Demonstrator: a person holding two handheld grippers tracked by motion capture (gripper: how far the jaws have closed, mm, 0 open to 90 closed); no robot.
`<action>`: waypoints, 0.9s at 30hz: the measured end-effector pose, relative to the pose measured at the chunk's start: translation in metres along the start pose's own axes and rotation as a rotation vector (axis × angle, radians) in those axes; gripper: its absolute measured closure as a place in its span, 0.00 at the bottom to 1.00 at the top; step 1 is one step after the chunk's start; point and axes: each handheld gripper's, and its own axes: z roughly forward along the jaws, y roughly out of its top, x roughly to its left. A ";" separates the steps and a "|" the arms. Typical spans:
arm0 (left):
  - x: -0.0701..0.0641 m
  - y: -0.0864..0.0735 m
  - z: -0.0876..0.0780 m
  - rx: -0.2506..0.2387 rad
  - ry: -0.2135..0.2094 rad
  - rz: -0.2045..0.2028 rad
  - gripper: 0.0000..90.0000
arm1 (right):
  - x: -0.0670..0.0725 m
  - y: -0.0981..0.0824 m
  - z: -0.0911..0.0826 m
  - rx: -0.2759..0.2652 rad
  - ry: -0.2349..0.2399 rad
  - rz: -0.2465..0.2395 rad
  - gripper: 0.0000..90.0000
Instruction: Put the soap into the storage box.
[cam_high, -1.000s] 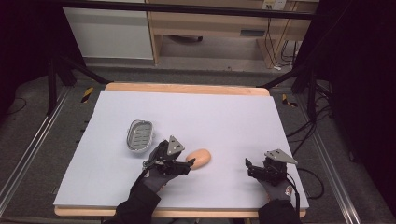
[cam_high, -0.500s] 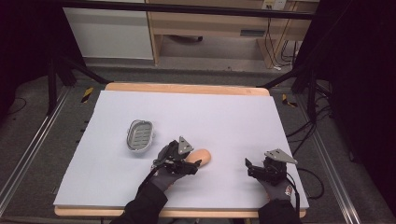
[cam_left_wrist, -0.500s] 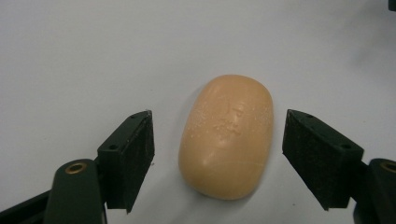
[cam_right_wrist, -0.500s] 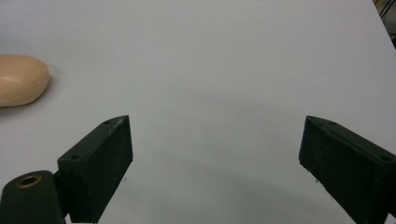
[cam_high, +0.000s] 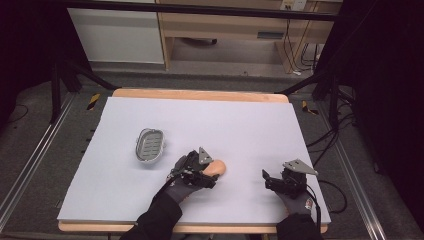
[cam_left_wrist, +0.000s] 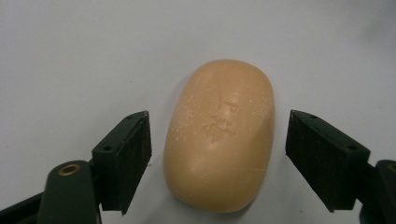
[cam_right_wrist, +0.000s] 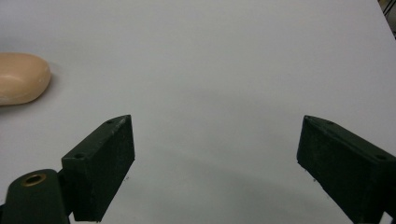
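Soap (cam_left_wrist: 219, 135) lies flat on the white table (cam_high: 250, 130), near the front edge and a little left of centre — a tan oval bar with a faint stamp on its top face. The left gripper (cam_high: 204, 172) is down over it; in the left gripper view its jaws stand apart, one on each long side of the bar, with a small gap of bare table showing between each pad and the soap. Nothing is clamped yet.

The step in hand looks like the grasp itself — the jaws are lined up across the bar's narrow width and only the closing is left. The next move calls for a squeeze that meets both sides evenly; the bar sits slightly tilted between the pads and nearer the left one, so a small nudge to centre it would help. Its rounded, smooth sides may let it slip or pop out if pinched too high.

A grey ribbed soap dish (cam_high: 150, 146) sits on the table to the left and farther back, well apart from the bar — the likely place to carry it.

The right gripper (cam_high: 272, 181) rests near the front right of the table, jaws wide apart and empty.
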 end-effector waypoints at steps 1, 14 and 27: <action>0.000 0.001 0.003 0.002 -0.002 0.002 0.24 | 0.000 0.000 0.000 0.004 0.005 0.008 0.13; 0.002 0.002 0.017 0.039 -0.029 -0.012 0.30 | 0.001 0.000 0.001 0.008 0.009 0.003 0.12; 0.003 0.001 0.020 0.061 -0.033 -0.001 0.33 | 0.001 0.000 0.002 0.014 0.010 0.000 0.12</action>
